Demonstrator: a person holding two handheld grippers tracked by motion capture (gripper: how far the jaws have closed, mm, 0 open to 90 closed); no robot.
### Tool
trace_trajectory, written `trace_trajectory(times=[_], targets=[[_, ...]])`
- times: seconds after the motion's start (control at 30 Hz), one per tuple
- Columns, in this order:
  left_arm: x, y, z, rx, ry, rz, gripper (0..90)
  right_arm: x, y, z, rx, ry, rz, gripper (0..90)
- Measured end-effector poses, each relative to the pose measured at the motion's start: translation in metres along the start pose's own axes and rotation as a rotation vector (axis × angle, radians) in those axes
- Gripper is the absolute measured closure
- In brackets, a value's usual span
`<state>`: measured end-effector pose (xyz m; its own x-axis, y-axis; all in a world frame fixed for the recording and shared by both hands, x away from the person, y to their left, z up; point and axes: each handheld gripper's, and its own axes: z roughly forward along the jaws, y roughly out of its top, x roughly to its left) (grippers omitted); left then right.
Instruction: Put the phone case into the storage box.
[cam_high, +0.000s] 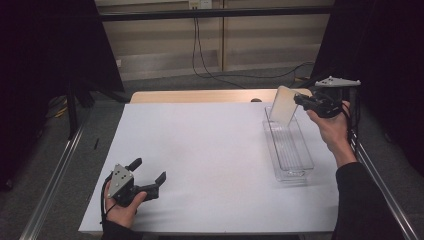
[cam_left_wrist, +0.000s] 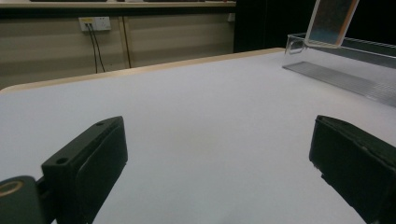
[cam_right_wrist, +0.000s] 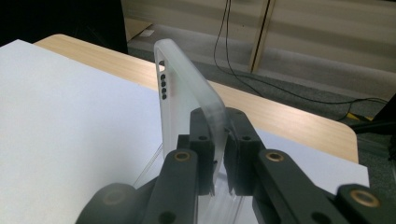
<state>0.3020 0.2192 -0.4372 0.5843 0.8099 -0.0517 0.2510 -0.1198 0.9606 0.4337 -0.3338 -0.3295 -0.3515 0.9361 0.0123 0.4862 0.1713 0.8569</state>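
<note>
Phone case (cam_high: 284, 105) sits pinched by one edge in the right gripper (cam_high: 304, 102), jaws nearly closed on it, held upright just above the far end of the clear tray (cam_high: 295, 167). Looks like the placing step: next move needs lowering it between the tray walls, then releasing. Left gripper (cam_high: 150, 182) rests wide open, empty, well apart on the white table (cam_high: 210, 150).

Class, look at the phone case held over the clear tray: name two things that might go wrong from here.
1. The right claw pinches only one edge of the translucent phone case, so the case might twist or slip.
2. The case hangs above the far end of the clear tray; lowered carelessly, it may catch the tray's wall or nudge the tray.
</note>
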Motion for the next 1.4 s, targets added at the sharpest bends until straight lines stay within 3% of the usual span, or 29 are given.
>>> trace_trajectory(times=[0.17, 0.53, 1.4], targets=[[0.0, 0.0, -0.001, 0.001, -0.011, -0.004, 4.2, -0.003, -0.007, 0.012, 0.015, 0.004, 0.016, 82.6], [-0.001, 0.0, 0.0, 0.005, -0.013, 0.003, 4.3, -0.005, -0.012, 0.028, 0.055, -0.023, -0.01, 82.5], [-0.001, -0.002, 0.003, 0.02, -0.013, 0.014, 4.3, -0.008, -0.014, 0.055, 0.09, -0.033, -0.043, 82.5]])
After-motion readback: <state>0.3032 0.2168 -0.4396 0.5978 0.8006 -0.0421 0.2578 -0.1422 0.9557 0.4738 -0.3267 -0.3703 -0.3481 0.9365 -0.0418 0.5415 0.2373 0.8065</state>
